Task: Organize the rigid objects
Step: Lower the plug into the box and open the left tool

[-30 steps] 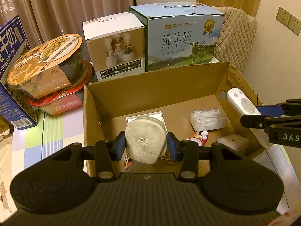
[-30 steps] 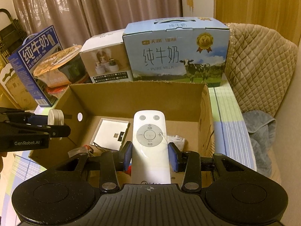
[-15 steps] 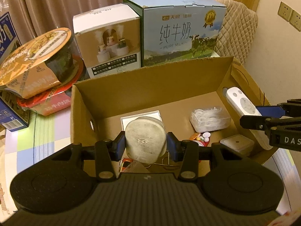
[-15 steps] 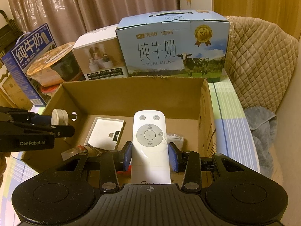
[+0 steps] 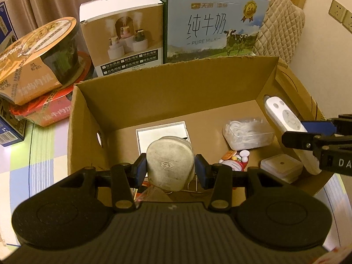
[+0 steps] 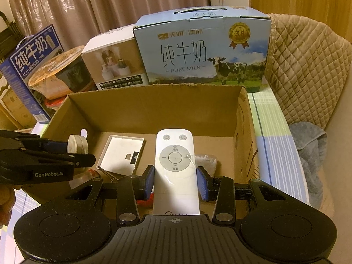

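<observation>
A home: curtains (image 6: 110,6), quilted chair (image 6: 308,66), milk carton (image 6: 202,50) (groceries stacked).

Both views are taken from wrist cams, tilted steeply down and fwd along the fingers, close over an open brown cardboard box (image 5: 167,92). The left cam is set at the box's left-front; the right cam at its right-front, facing the same far wall. Shared by both: box interior (image 6: 154,114), flat white square panel (image 5: 161,132) on the floor, blue-and-white milk carton (image 6: 202,50) and white appliance box (image 5: 123,35) behind. Each cam's gripper is caught at the other view's edge.
</observation>
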### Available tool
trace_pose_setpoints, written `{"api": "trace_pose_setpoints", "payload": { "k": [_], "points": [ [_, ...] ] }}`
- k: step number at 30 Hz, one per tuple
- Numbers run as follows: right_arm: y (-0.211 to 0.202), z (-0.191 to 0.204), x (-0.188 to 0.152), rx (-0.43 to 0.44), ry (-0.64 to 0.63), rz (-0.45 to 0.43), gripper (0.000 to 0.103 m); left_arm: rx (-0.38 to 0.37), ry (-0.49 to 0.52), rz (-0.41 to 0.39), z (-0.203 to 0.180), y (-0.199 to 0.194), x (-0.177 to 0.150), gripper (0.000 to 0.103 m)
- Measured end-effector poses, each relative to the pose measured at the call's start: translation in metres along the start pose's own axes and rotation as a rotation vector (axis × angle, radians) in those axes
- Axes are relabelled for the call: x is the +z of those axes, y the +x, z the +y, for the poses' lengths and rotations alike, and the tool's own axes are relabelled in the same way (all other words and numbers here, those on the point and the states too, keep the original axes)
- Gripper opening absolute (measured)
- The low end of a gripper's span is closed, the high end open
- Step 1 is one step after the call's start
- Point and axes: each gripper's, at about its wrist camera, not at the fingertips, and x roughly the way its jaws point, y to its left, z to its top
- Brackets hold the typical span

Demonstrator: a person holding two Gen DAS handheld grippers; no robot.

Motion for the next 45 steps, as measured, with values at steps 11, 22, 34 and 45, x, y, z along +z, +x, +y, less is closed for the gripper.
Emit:
{"api": "trace_pose_setpoints", "payload": {
  "k": [11,22,34,45],
  "points": [
    [0.001,-0.005,-0.001,0.0,0.004,0.002,0.037,-0.029,0.004,-0.006,-0.01,0.007,0.003,0.041],
    [0.002,-0.006,0.001,-0.001,0.009,0.002,0.037,-0.026,0.006,-0.007,-0.01,0.008,0.005,0.041],
    [0.003,-0.005,0.003,-0.002,0.007,0.001,0.037,-0.023,0.007,-0.007,-0.012,0.01,0.007,0.041],
    [0.003,-0.005,0.004,0.0,0.006,-0.002,0.037,-0.009,-0.013,-0.018,-0.008,0.009,0.011,0.051]
  ]
}}
